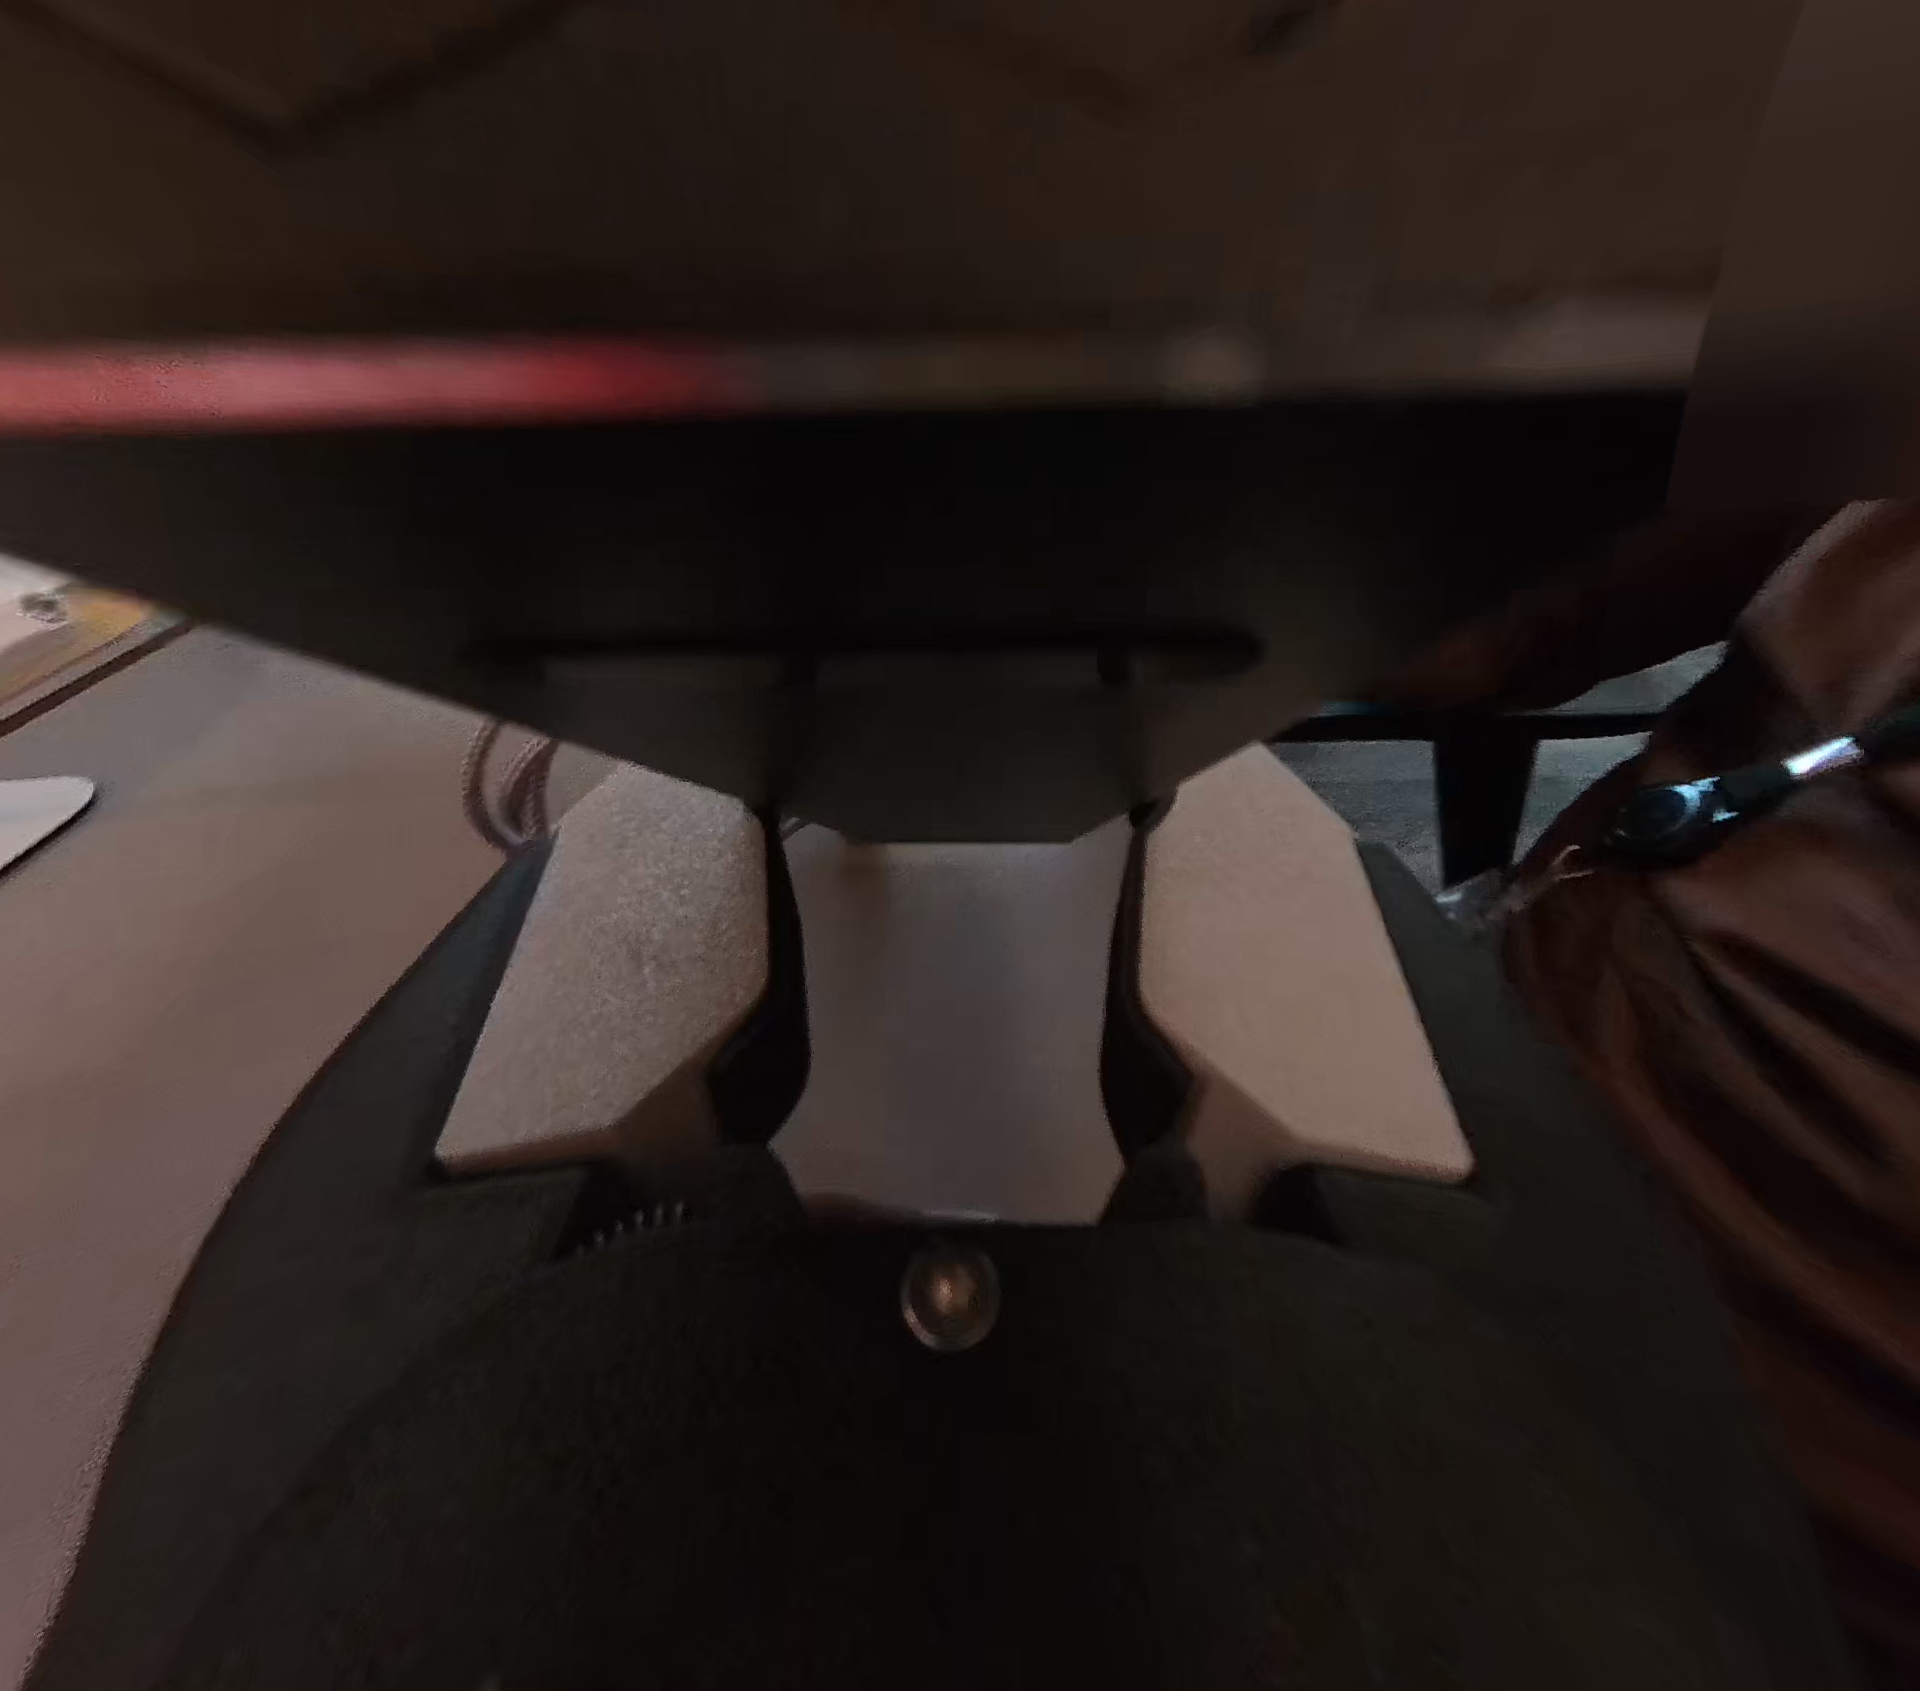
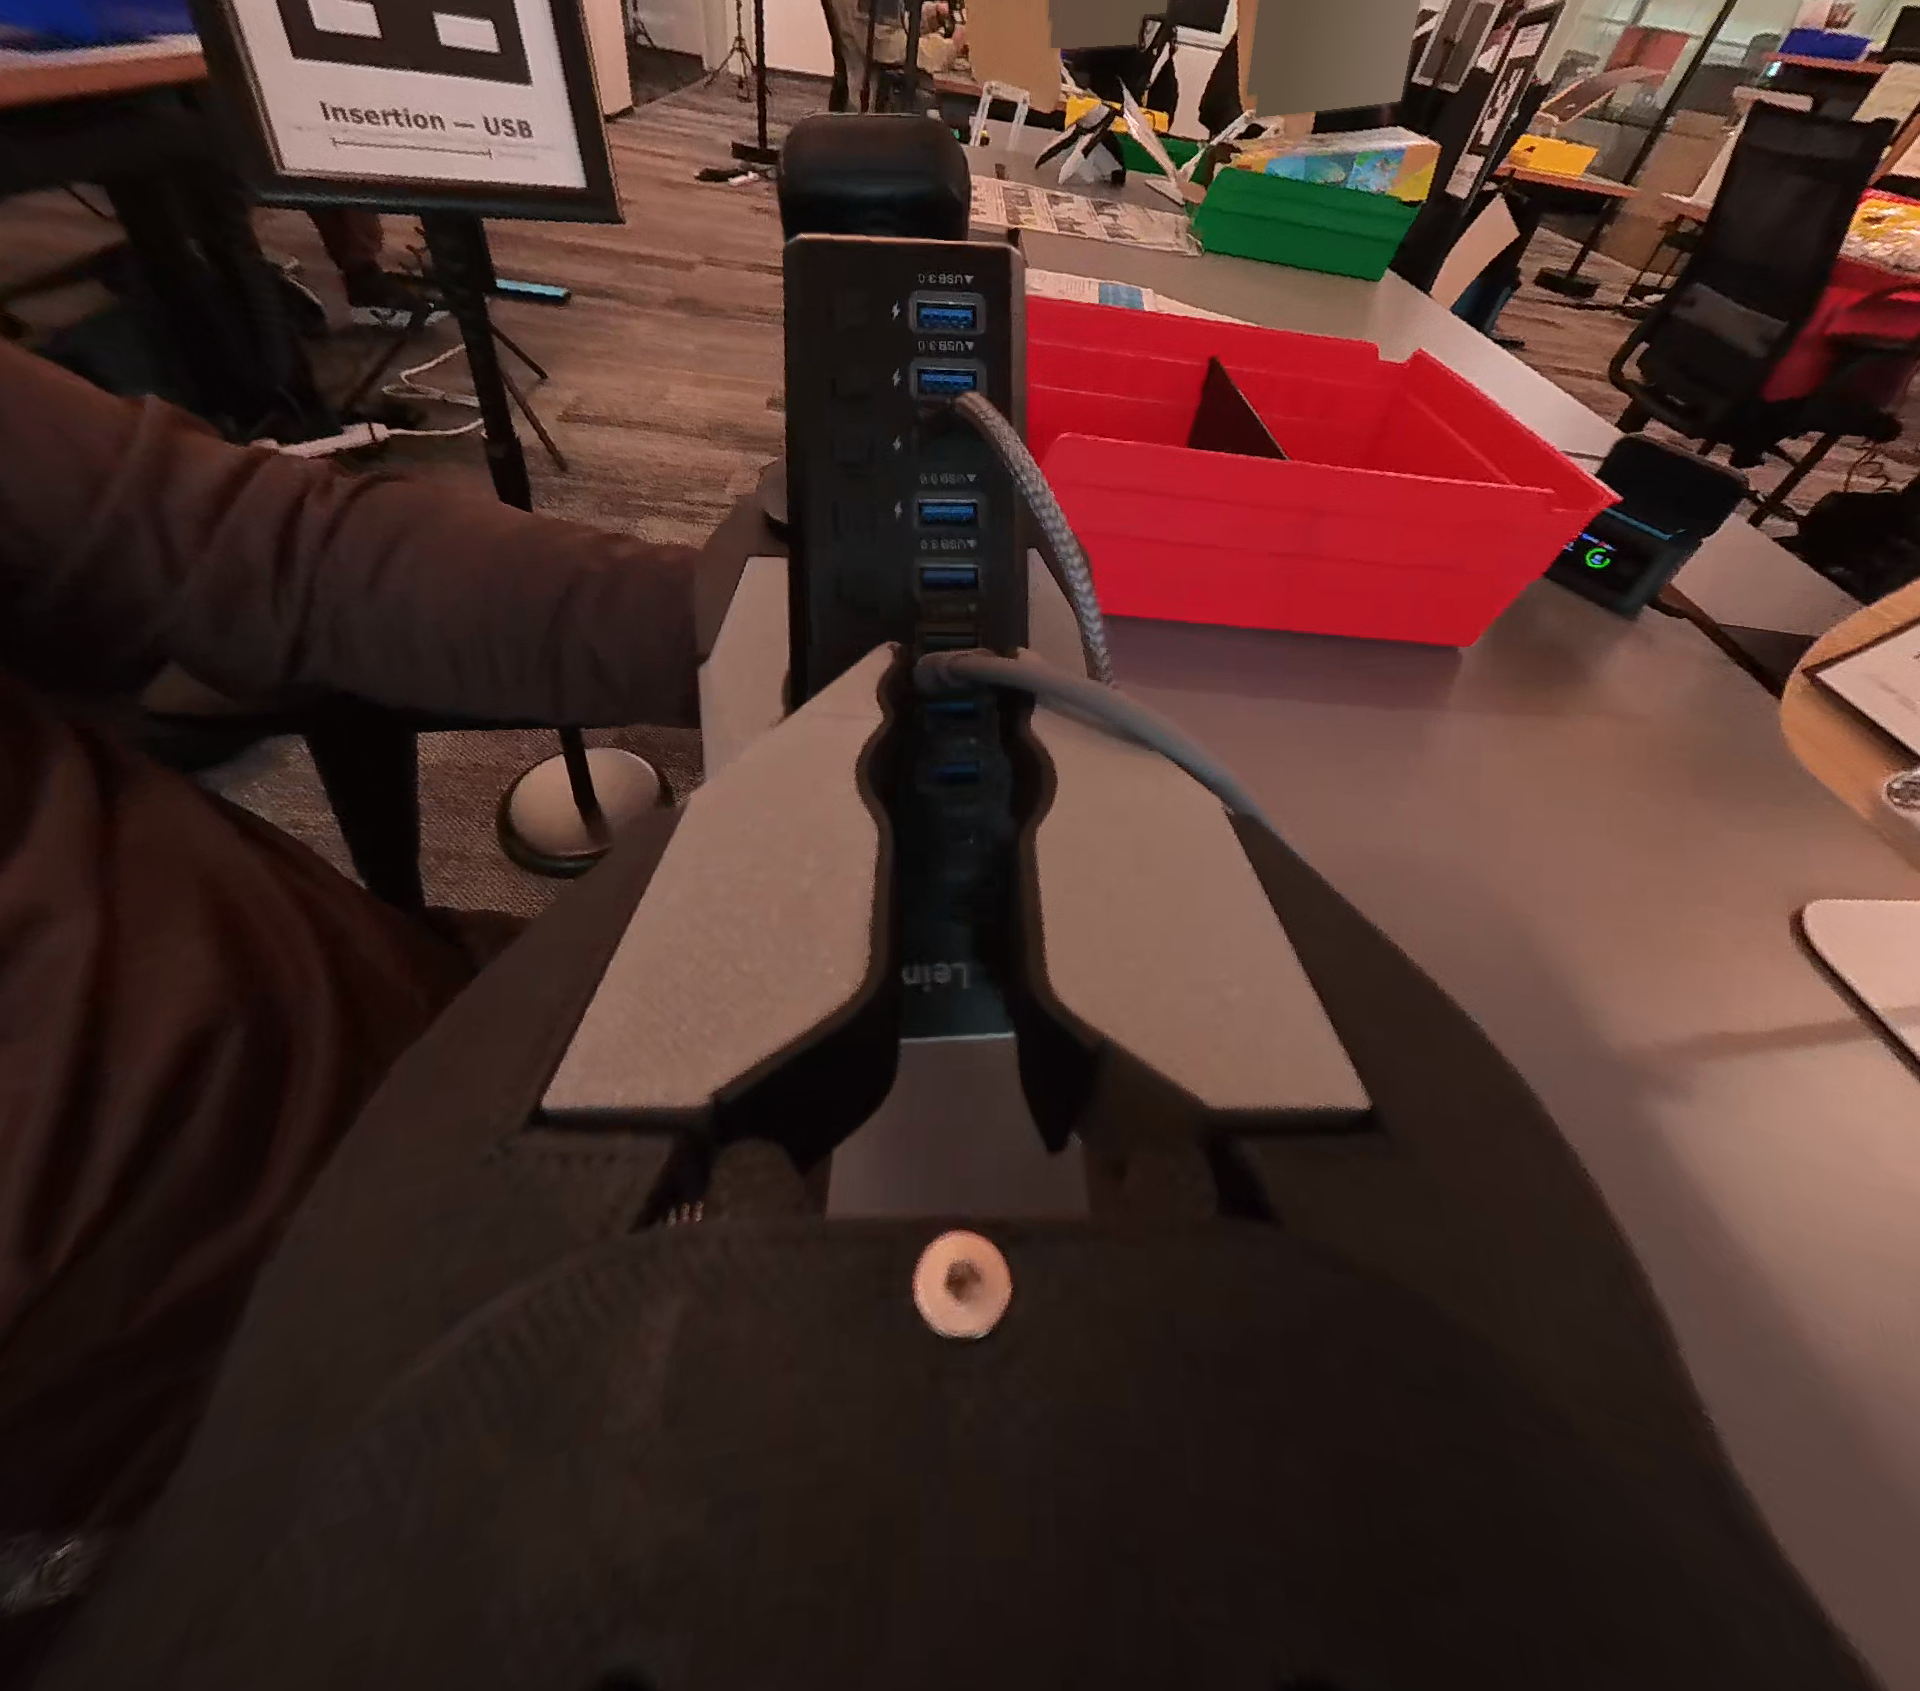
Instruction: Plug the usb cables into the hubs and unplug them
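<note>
**Both grippers working on the black hub**

The right gripper [image 2: 956,685] is reaching along a long black multi-port USB hub [image 2: 902,436], which is lying lengthwise between and beyond its grey fingers [image 2: 769,893]. The fingers are closing around the plug end of a smooth grey cable [image 2: 1091,711], right at one of the hub's blue ports; the plug itself is hidden between the tips, so whether it is seated cannot be told. The cable is arcing away over the right finger toward the grey bench [image 2: 1455,862]. Farther ahead of the fingers, a braided grey cable [image 2: 1049,519] is sitting plugged into another port and hanging down the hub's right side.

The left gripper [image 1: 951,794] is pressing close to the hub's dark body [image 1: 935,540], which is filling the blurred view just ahead of its fingers [image 1: 634,966]. The tips are meeting the hub's underside, apparently clamping it, though blur is making the hold hard to confirm. In the right wrist view, a brown sleeve [image 2: 343,561] is stretching in from the left toward the hub.

To the right of the hub, beyond the right fingers, a red plastic bin [image 2: 1309,498] is resting on the bench.
</note>
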